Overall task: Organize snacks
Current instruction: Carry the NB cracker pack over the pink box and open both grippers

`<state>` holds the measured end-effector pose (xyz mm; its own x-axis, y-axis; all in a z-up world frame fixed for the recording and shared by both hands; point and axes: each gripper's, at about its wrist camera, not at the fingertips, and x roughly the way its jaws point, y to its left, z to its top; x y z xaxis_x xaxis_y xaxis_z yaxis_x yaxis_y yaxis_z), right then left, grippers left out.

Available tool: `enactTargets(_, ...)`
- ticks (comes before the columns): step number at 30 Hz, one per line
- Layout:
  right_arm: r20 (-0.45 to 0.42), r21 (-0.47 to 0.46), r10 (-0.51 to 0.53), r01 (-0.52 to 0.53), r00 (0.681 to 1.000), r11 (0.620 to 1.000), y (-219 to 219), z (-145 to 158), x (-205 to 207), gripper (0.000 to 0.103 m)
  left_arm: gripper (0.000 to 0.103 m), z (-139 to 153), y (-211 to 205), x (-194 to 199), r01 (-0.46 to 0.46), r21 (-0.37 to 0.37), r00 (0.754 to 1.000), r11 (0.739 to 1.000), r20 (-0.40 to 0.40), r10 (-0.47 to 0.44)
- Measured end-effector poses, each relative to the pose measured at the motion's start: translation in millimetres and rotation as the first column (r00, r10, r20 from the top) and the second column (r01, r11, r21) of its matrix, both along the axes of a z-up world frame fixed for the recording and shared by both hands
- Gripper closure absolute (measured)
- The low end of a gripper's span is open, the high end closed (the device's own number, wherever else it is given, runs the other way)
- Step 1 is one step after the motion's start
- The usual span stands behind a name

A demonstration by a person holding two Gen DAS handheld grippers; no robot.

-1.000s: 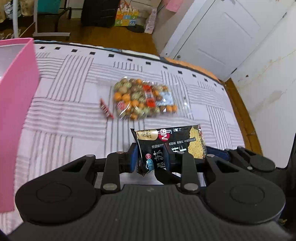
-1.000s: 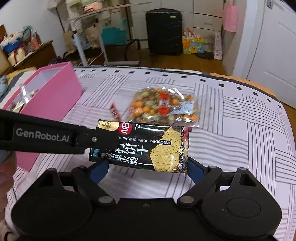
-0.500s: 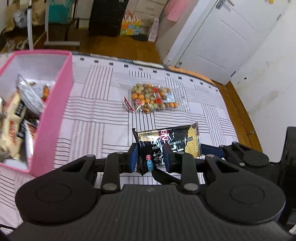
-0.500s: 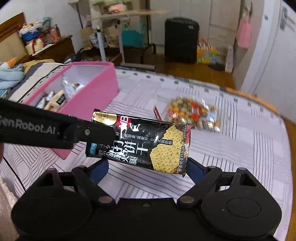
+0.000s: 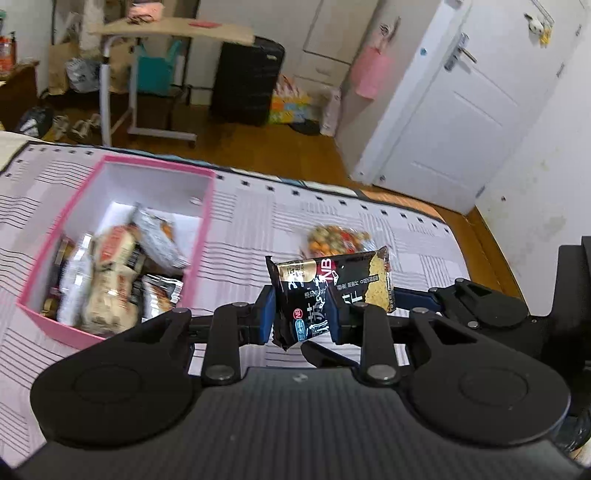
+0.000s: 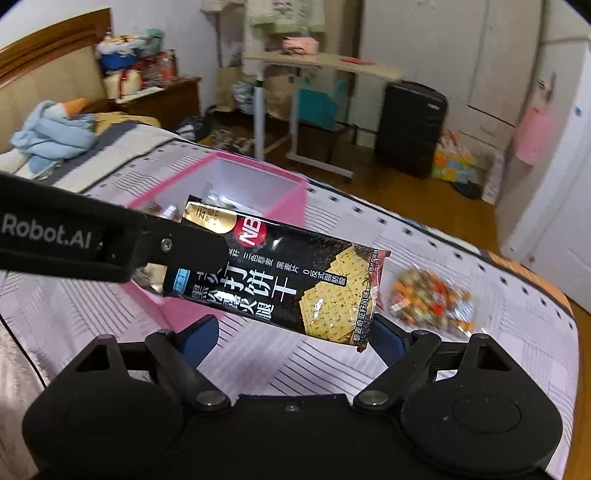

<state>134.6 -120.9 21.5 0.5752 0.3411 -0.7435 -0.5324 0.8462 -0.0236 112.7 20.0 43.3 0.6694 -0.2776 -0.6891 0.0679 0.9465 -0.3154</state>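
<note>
A black suitcase (image 5: 248,79) is standing on the wooden floor (image 5: 258,155) at the far side of the room, with a rolling side table (image 5: 173,31) standing to its left. A white door (image 5: 454,107) is showing at the far right, and a pink bag (image 5: 370,75) is hanging just left of it. In the right wrist view, a blue cloth (image 6: 51,133) is lying crumpled at the far left near a wooden headboard (image 6: 48,85).

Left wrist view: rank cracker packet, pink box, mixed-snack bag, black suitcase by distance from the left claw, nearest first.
1. Cracker packet: clamped in the left claw.
2. Pink box: left, on the bed.
3. Mixed-snack bag: ahead, behind the packet.
4. Black suitcase: on the floor, by the far wall.
</note>
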Motion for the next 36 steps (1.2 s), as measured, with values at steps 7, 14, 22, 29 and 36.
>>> enactTargets(7,0.031,0.039,0.115,-0.116,0.993,0.992,39,11,7,0.012,0.076,9,45,-6,-0.091,0.034,0.995,0.995,0.037,0.090)
enactTargets(14,0.077,0.086,0.223,-0.229,0.972,0.969,80,7,39,0.014,0.076,2,91,16,-0.170,0.079,0.985,0.982,0.031,0.168)
enactTargets(22,0.066,0.111,0.276,-0.282,0.959,0.953,124,-30,92,0.020,0.076,-44,135,69,-0.265,0.103,0.960,0.959,-0.064,0.273)
enactTargets(29,0.005,0.131,0.283,-0.281,0.959,0.951,145,-59,114,0.022,0.068,-85,154,83,-0.338,0.125,0.928,0.933,-0.123,0.353)
enactTargets(36,0.009,0.137,0.272,-0.271,0.962,0.953,133,-51,105,0.022,0.051,-81,152,75,-0.361,0.186,0.924,0.914,-0.064,0.378)
